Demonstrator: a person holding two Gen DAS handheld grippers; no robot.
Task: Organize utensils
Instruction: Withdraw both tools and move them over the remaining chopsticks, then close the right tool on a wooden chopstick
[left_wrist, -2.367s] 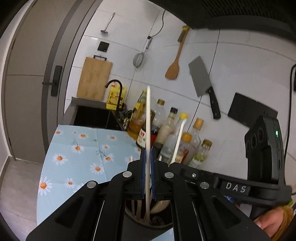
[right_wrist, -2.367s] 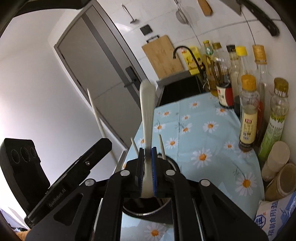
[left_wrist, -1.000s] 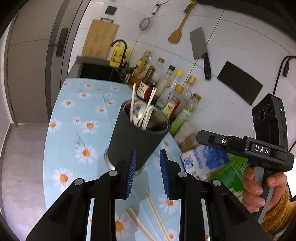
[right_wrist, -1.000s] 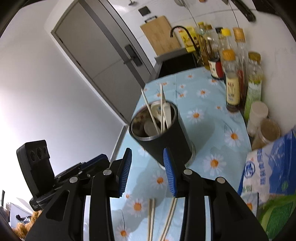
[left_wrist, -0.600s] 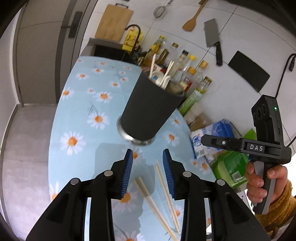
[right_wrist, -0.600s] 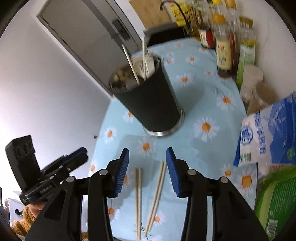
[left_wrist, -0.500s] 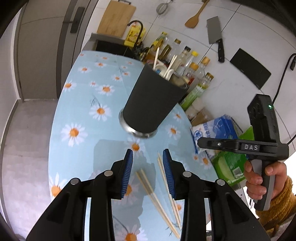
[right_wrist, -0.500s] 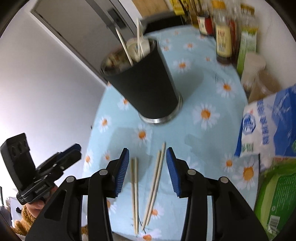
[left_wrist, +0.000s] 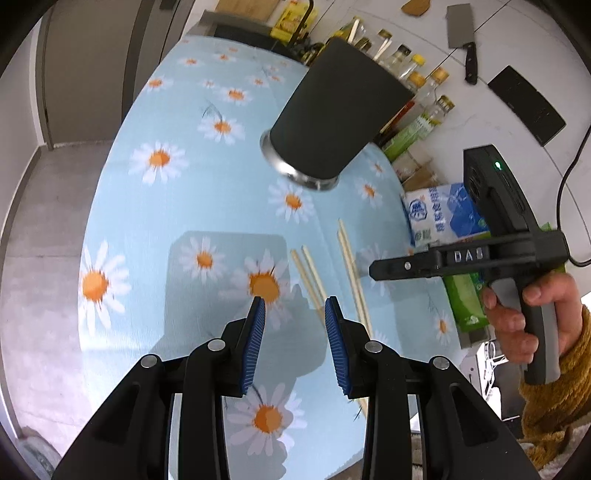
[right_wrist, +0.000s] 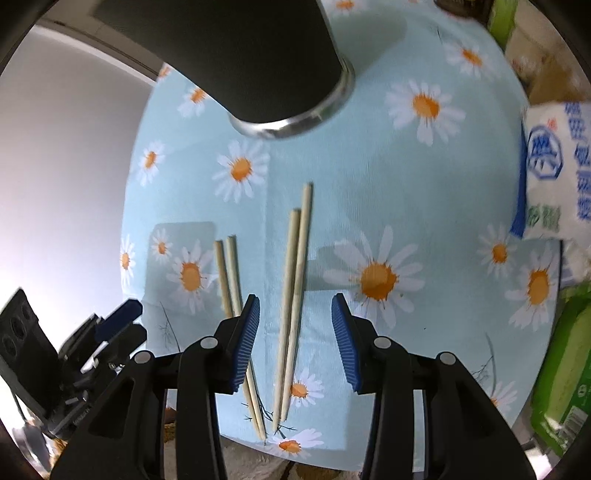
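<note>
A tall black utensil cup with a steel base stands on the daisy tablecloth; it also shows in the right wrist view. Two pairs of wooden chopsticks lie on the cloth near the front edge: a left pair and a right pair. My left gripper is open and empty, low over the left pair. My right gripper is open and empty, with the right pair between its fingers. The right gripper also shows from the side in the left wrist view.
Sauce bottles line the wall behind the cup. A blue-and-white bag and a green packet lie at the right. A cleaver hangs on the wall. The table's front edge is close.
Both grippers let go of the utensils into the cup, drew back, and dropped toward the chopsticks on the cloth. The cup's opening has gone out of sight.
</note>
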